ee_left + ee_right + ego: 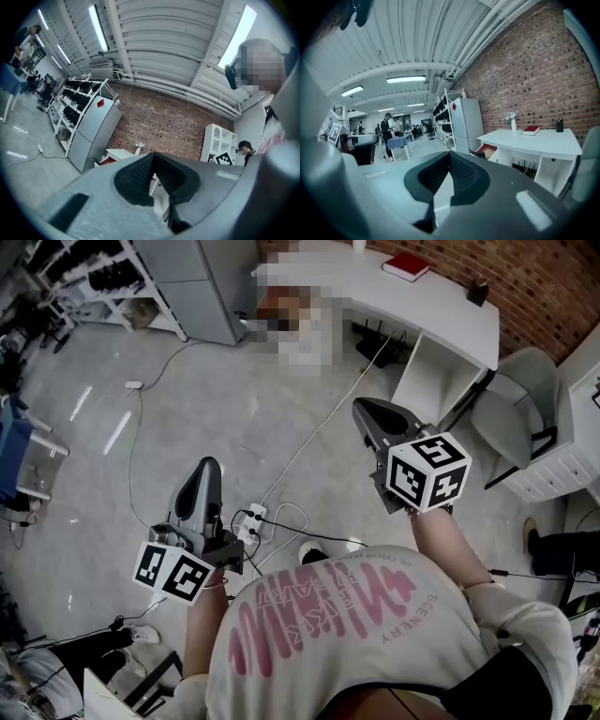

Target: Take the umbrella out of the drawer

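Observation:
No umbrella shows in any view. A white desk (450,310) stands ahead against the brick wall with a red book (406,265) on it. In the right gripper view the desk (534,140) has an open drawer with a red inside (488,150) at its left end; what lies in it I cannot tell. That drawer (105,161) also shows faintly in the left gripper view. My left gripper (208,467) and right gripper (362,411) are held level above the floor, well short of the desk. Both are shut and empty, jaws meeting at their tips (152,155) (449,153).
A grey cabinet (202,282) stands left of the desk, with shelving racks (112,277) beyond it. A power strip (251,519) and cables lie on the floor between the grippers. A grey chair (511,413) and a white drawer unit (562,456) are at the right.

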### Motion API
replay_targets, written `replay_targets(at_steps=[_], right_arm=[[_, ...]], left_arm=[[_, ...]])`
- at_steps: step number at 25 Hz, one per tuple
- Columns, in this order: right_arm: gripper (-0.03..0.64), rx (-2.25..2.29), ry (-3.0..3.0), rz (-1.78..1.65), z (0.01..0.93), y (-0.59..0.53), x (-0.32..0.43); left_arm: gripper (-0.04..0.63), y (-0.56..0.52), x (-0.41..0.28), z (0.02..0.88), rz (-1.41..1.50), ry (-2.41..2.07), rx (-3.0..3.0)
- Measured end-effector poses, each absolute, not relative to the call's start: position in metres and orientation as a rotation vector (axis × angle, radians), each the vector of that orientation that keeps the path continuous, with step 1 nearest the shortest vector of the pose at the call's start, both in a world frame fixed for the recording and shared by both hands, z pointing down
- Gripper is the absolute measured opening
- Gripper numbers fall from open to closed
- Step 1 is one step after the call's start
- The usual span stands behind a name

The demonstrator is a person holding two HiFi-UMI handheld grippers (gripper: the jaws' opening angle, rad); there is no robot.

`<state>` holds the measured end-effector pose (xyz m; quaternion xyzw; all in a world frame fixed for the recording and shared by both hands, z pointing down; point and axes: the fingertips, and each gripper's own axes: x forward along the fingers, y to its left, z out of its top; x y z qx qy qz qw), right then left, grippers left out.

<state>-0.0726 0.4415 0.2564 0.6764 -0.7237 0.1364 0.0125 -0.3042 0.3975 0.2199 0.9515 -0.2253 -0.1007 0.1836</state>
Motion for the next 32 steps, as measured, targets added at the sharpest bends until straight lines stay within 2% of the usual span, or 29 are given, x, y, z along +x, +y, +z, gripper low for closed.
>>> replay_targets(at_steps=[9,20,32], right_arm=[[0.012,2.164,-2.156,0.383,0.259,0.375,-0.058],[0.012,2.13,-2.085,0.465,0.284,0.332,-0.042],[0.012,2.034,-2.18,0.409,0.273,0.237,0.004]], left_arm=[[0.004,0.308,-0.303,0.229,-0.297,-0.628,2.659],[0.003,0.258,-0.292,0.253,-0.323,-0.687,2.564],[0.003,0.186,-0.244,0.235,-0.41,-0.803,2.568]])
